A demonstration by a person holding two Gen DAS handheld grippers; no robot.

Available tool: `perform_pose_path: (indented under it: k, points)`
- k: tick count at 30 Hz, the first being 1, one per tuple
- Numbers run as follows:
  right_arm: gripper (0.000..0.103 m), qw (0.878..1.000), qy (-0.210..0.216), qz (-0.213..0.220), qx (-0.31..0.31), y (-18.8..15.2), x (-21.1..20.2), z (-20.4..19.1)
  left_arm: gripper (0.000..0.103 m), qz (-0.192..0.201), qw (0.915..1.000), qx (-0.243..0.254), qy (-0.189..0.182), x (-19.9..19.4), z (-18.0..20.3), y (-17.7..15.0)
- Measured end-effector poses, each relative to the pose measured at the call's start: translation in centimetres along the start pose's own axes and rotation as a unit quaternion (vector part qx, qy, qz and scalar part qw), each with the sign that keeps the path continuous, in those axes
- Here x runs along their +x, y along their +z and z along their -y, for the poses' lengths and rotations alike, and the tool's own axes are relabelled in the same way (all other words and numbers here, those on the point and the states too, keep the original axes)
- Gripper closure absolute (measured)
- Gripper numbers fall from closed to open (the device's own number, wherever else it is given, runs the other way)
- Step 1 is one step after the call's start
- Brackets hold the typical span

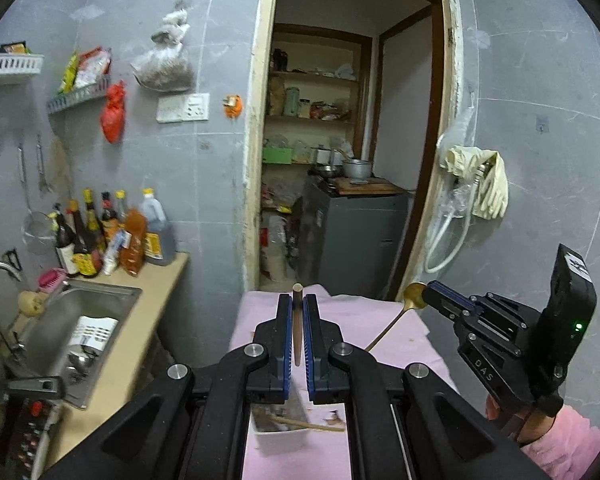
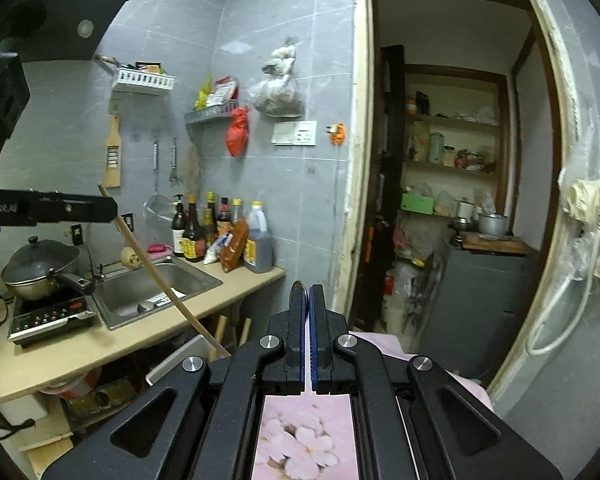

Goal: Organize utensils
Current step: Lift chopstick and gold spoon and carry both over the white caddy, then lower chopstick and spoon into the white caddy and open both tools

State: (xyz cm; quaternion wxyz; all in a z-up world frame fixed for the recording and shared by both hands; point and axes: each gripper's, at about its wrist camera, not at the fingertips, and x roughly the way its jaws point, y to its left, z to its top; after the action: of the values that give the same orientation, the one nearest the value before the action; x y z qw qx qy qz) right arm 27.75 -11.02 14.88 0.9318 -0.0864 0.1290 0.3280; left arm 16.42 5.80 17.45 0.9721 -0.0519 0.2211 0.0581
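Left wrist view: a small kitchen with grey tiled walls is seen. The left gripper [image 1: 298, 308] is pinched on a wooden chopstick [image 1: 297, 320], which stands up between the blue pads. Below it a table covered with a pink cloth [image 1: 352, 320] is seen, and on the cloth, under the gripper body, a white tray [image 1: 280, 436] with another chopstick [image 1: 308, 425] lying in it.

To the right, the right gripper [image 1: 428, 294] is held by a hand in a pink sleeve [image 1: 568, 448]; its jaws are pressed together on the bowl end of a gold spoon [image 1: 396, 320], whose handle slants down toward the cloth.

At the left a beige counter [image 1: 148, 320] carries a steel sink [image 1: 96, 320] and a cluster of sauce bottles [image 1: 112, 232]. A red bag [image 1: 114, 114] and a clear bag [image 1: 164, 64] are hung on the wall beside a socket plate [image 1: 183, 107]. Through an open doorway [image 1: 260, 140] a pantry with shelves is seen, with a pot [image 1: 356, 168] on a grey cabinet [image 1: 360, 232]. Pale gloves [image 1: 484, 184] are hung on the wall right of the door.

In the right wrist view, a wok [image 2: 40, 264] on an induction cooker [image 2: 48, 312] is seen left of the sink, under a black range hood [image 2: 68, 24]. The spoon is not visible between the pressed pads here.
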Motion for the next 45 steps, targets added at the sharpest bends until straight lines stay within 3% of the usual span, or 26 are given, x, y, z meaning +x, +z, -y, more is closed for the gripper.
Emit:
perform_pose_path:
  k: [11, 22, 28, 33, 38, 40, 42, 45]
  points:
    - [0.101, 0.995, 0.008, -0.053, -0.079, -2.4, 5.6, -5.3, 0.098, -0.045, 0.9984, 0.019, 0.030, 0.1, -1.9, -1.3]
    - [0.101, 0.987, 0.011, -0.098, -0.126, -5.1, 9.1, -8.1, 0.097, -0.093, 0.9947, 0.040, 0.020, 4.1, -2.4, -3.3]
    - [0.100, 0.989, 0.033, -0.120, -0.080, -6.0, 10.1, -7.5, 0.097, -0.119, 0.9925, 0.006, -0.027, 6.8, -3.4, -5.1]
    - [0.100, 0.990, 0.064, -0.128, 0.003, -7.0, 10.0, -5.8, 0.097, -0.110, 0.9909, -0.026, -0.073, 7.7, -4.7, -6.3]
    - [0.099, 0.988, 0.060, -0.126, 0.060, -8.3, 9.6, -4.7, 0.097, -0.113, 0.9883, -0.035, -0.095, 8.4, -5.4, -7.4]
    - [0.095, 0.989, 0.049, -0.120, 0.073, -8.7, 8.8, -4.5, 0.097, -0.116, 0.9873, -0.037, -0.102, 8.6, -5.6, -7.7]
    - [0.073, 0.990, 0.034, -0.108, 0.084, -9.1, 7.9, -4.3, 0.097, -0.116, 0.9865, -0.038, -0.110, 8.7, -5.6, -8.0]
    - [0.068, 0.991, 0.014, -0.090, 0.101, -9.3, 6.3, -3.9, 0.093, -0.103, 0.9877, -0.039, -0.111, 8.5, -5.6, -8.1]
